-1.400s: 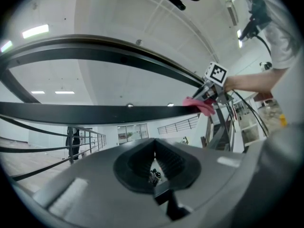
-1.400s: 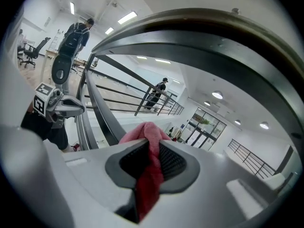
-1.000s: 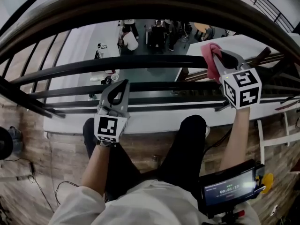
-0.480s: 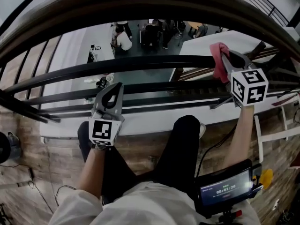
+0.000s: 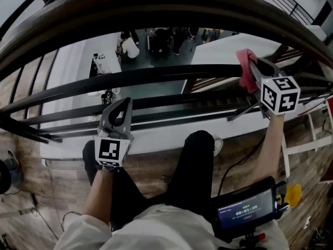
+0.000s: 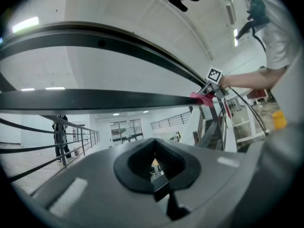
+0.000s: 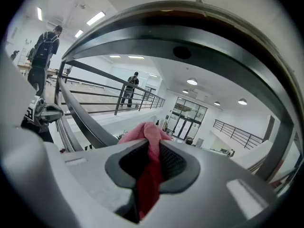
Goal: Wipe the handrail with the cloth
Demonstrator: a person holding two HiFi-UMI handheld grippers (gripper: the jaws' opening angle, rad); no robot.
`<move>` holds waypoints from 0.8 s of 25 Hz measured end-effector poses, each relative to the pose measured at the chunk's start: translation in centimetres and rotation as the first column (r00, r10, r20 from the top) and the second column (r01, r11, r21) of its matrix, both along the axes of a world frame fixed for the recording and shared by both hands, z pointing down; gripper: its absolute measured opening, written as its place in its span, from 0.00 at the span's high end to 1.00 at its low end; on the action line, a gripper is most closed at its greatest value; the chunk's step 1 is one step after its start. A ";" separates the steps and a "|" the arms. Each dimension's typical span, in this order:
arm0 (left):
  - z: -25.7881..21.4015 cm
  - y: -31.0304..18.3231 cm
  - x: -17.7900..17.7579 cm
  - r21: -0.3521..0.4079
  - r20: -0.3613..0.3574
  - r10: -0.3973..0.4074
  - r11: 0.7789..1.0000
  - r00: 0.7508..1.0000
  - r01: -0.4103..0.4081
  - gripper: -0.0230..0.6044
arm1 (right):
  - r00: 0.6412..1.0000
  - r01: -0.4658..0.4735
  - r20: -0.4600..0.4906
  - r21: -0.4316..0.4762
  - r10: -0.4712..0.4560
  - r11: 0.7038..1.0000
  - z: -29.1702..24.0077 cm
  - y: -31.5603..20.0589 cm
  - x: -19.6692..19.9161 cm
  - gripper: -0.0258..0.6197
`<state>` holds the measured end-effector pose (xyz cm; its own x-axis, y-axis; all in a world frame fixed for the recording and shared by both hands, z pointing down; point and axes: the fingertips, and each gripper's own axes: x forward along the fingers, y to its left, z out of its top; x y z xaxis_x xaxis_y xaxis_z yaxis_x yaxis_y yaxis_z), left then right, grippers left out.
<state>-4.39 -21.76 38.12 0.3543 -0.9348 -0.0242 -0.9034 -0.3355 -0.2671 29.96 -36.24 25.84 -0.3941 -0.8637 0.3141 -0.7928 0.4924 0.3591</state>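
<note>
The broad dark handrail curves across the top of the head view, with thinner black rails below it. My right gripper is shut on a pink cloth, which lies against the uppermost thin rail at the right. In the right gripper view the cloth bunches between the shut jaws of the right gripper, under the handrail. My left gripper hangs lower at the left, shut and empty, short of the rails. The left gripper view shows the left gripper, the handrail and the distant cloth.
Through the rails I see a lower floor with several people and a white ledge. My legs stand on wood flooring. A small screen hangs at my lower right, beside a yellow object. A white frame stands at the right.
My right gripper has slid to the right along the thin rail with the cloth. The left gripper has sunk slightly, and the head view has shifted.
</note>
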 end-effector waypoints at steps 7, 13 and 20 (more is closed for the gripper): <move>0.4 -0.7 2.7 -0.012 0.021 0.043 0.999 0.999 -0.043 0.95 | 0.999 -0.046 0.017 0.002 0.046 0.999 0.1 -0.9 3.1 0.87; -1.7 -1.2 7.6 0.003 -0.087 0.115 0.993 0.990 -0.115 0.95 | 0.996 -0.084 0.034 0.006 0.084 0.996 -0.7 -2.0 6.9 0.87; -1.5 -1.8 11.6 -0.001 0.039 0.186 0.983 0.982 -0.186 0.95 | 0.993 -0.111 0.044 0.002 0.111 0.994 -0.3 -3.2 8.9 0.87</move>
<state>7.19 -23.58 36.65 0.5227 -0.8525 -0.0096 -0.8142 -0.4959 -0.3019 38.86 -39.44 25.53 -0.3094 -0.9042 0.2945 -0.8575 0.3992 0.3245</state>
